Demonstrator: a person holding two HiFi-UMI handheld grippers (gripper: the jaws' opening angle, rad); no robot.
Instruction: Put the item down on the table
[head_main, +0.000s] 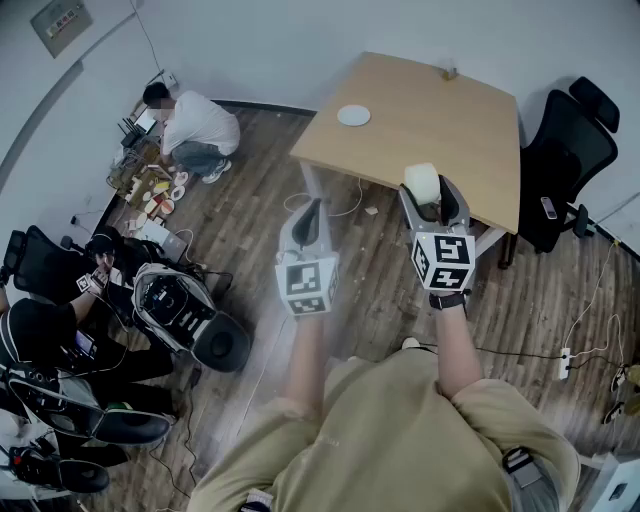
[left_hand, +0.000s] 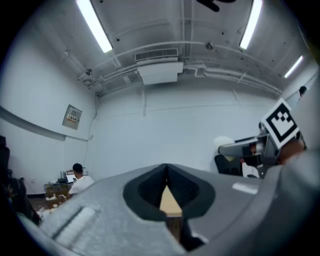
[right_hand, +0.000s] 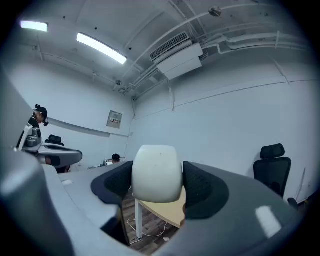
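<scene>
My right gripper (head_main: 432, 200) is shut on a pale, rounded white item (head_main: 422, 182), held in the air near the front edge of the wooden table (head_main: 440, 125). In the right gripper view the white item (right_hand: 156, 173) fills the gap between the dark pads (right_hand: 202, 189), with the table corner (right_hand: 167, 209) below it. My left gripper (head_main: 311, 220) is shut and holds nothing, raised over the floor left of the table. In the left gripper view its jaws meet at the tips, around (left_hand: 167, 176), and the right gripper (left_hand: 260, 150) shows at the right.
A white plate (head_main: 353, 115) and a small object (head_main: 449, 72) sit on the table. A black office chair (head_main: 565, 160) stands at its right. A crouching person (head_main: 195, 125) is at the far left wall; seated people and equipment (head_main: 170, 305) crowd the left floor. Cables (head_main: 340, 205) lie under the table.
</scene>
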